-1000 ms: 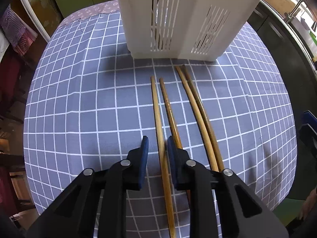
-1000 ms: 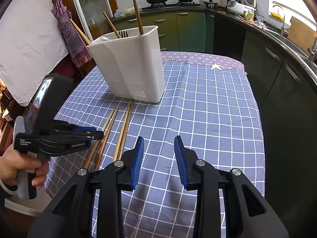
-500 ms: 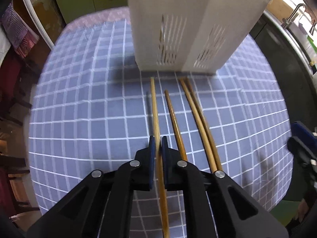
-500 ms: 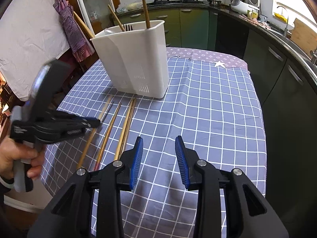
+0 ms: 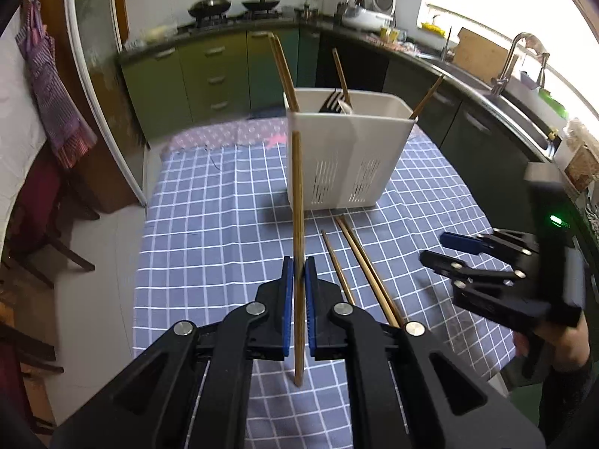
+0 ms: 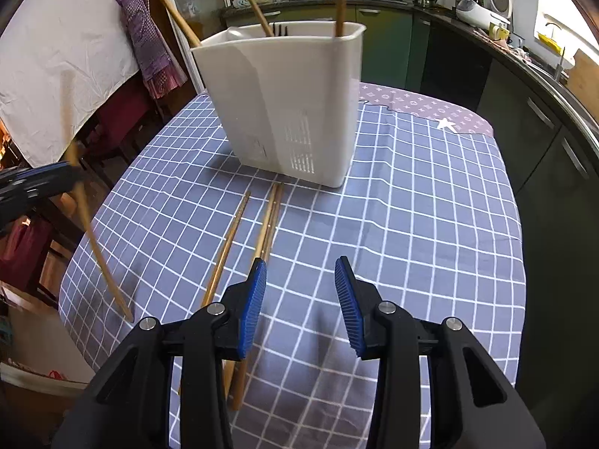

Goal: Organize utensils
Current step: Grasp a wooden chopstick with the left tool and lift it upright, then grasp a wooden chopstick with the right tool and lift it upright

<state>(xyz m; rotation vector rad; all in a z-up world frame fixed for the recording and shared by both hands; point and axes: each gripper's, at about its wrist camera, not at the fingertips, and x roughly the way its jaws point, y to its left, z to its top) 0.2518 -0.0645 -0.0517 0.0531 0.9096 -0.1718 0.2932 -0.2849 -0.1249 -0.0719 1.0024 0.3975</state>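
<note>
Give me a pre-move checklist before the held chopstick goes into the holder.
1. Left tool shut on chopstick: ok.
2. Chopstick clear of the tablecloth: ok, lifted.
3. Chopstick over the holder opening: not ok, it stands in front of the wall.
4. Room inside holder: cannot tell; chopsticks and a fork already stick out.
5. Right tool out of the path: ok; jaws just opening, nothing between them.
6. Three chopsticks left on the cloth: ok, untouched.
</note>
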